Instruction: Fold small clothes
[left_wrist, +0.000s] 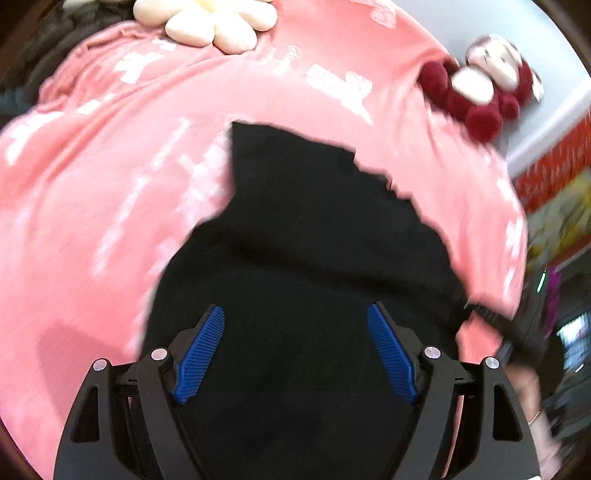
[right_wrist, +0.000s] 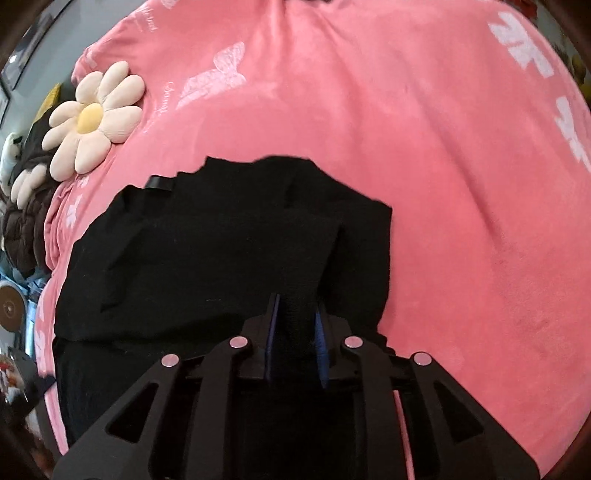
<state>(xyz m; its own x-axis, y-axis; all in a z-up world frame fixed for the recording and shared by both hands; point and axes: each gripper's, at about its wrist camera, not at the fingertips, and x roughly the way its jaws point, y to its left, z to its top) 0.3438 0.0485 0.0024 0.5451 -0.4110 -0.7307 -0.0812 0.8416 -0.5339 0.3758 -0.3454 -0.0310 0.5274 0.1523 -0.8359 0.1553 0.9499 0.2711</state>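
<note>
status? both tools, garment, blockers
Left tool open over the black garment. Right tool shut on a fold of it. Flower cushion well clear.

A big pink blanket (right_wrist: 424, 184) fills most of both views. It has white butterfly shapes and some white writing on it. A soft flower pillow (right_wrist: 90, 120) with cream petals and a yellow middle lies on the blanket at the left of the right wrist view. In the left wrist view, a dark red plush toy (left_wrist: 480, 92) sits at the upper right, on the blanket's edge.
</note>
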